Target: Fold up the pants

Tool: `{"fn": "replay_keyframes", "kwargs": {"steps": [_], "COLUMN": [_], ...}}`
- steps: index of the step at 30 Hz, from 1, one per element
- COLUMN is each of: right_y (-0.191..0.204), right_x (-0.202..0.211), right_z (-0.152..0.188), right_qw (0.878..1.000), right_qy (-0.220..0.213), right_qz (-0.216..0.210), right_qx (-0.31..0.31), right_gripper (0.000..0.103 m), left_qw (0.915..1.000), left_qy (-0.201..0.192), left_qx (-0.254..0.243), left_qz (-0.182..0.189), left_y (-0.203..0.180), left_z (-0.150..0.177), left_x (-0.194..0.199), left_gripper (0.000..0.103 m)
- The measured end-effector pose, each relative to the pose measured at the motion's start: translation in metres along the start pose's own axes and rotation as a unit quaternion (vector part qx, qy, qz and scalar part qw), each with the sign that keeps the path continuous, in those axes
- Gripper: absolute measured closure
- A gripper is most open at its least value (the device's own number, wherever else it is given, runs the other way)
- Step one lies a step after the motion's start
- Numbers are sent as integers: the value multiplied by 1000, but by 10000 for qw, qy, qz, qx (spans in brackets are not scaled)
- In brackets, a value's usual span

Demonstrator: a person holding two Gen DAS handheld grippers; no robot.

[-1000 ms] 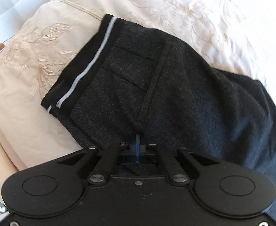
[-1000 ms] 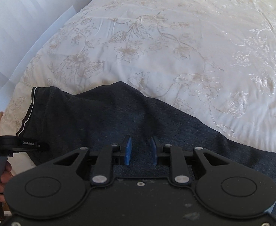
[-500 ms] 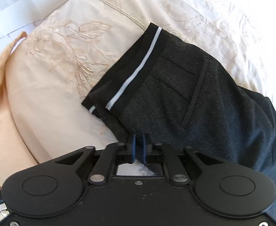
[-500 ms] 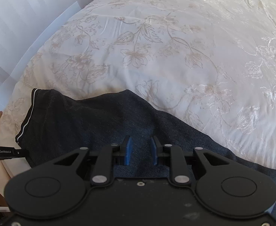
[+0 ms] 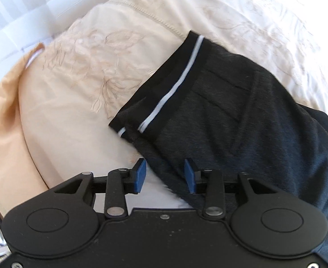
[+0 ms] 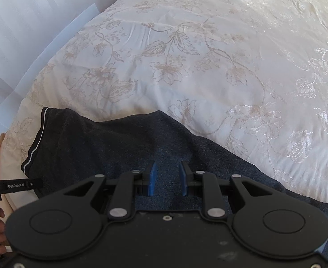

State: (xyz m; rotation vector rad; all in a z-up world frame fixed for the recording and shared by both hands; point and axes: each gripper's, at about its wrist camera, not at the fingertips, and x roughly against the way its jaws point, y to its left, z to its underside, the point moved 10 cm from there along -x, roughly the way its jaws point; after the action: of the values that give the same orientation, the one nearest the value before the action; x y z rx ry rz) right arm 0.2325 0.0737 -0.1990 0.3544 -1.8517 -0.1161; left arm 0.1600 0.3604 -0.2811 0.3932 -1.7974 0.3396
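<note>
The left hand-held gripper point(image 5: 165, 175) is opening, its pads clear of the pants point(image 5: 242, 120); the right hand-held gripper point(image 6: 166, 181) hovers half apart, empty. The pants lie doubled lengthwise on the bed point(image 6: 208, 44). Cross folds remain, I judge.

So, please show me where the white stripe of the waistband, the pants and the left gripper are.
white stripe point(image 5: 177, 82), left wrist view, middle of the stripe.
pants point(image 6: 110, 143), right wrist view, dark cloth near the waist.
left gripper point(image 5: 165, 175), left wrist view, between the blue fingertips, jaws opening.
</note>
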Motion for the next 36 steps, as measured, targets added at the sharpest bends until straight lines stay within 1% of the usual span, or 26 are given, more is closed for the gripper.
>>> {"fn": "replay_keyframes", "kwargs": {"steps": [3,7,10,12,14,16,18,20,22,23,25,31,32,33,36], "right_y": [2,3,4,4,4,3,2,2,3,3,5,3,1,-1,-6], "right_x": [-1,-3,-4,-5,-5,-5,-5,-6,-7,-7,-6,-8,-8,-9,-11], "right_z": [1,5,8,9,11,11,10,8,6,6,3,-2,-2,-3,-7], "right_qw": [10000,10000,10000,10000,10000,10000,9999,9999,10000,10000,10000,10000,10000,10000,9999], "right_qy": [8,43,57,68,85,66,53,46,44,36,3,-35,-34,-37,-54], "right_qz": [-33,-55,-56,-39,-31,-13,-11,-15,-8,-14,-23,-12,8,26,57], "right_qx": [-8,-38,-26,-33,-41,-65,-90,-91,-81,-77,-60,-62,-71,-87,-142], "right_gripper": [79,79,79,79,79,79,79,79,79,79,79,79,79,79,79], "left_qw": [9998,9996,9992,9993,9988,9976,9964,9976,9990,9993,9995,9986,9981,9975,9949], "left_qy": [-7,-99,-176,-207,-382,-633,-752,-612,-393,-347,-294,-324,-367,-433,-492], "left_qx": [66,-31,46,67,-15,-223,-361,-289,-49,32,80,355,442,499,737], "left_qz": [191,267,349,320,290,189,137,155,182,160,130,209,243,244,490], "left_y": [3,1,1,1,-1,-3,-9,-10,-6,-5,-5,-4,-2,0,8], "left_z": [-1,-6,-6,-6,-10,-12,-16,-21,-25,-27,-25,-27,-28,-30,-33], "left_x": [-5,-9,-6,0,11,20,21,13,5,0,-10,-16,-16,-16,-10], "left_gripper": [54,54,55,56,56,55,55,54,55,55,55,56,68,97,96]}}
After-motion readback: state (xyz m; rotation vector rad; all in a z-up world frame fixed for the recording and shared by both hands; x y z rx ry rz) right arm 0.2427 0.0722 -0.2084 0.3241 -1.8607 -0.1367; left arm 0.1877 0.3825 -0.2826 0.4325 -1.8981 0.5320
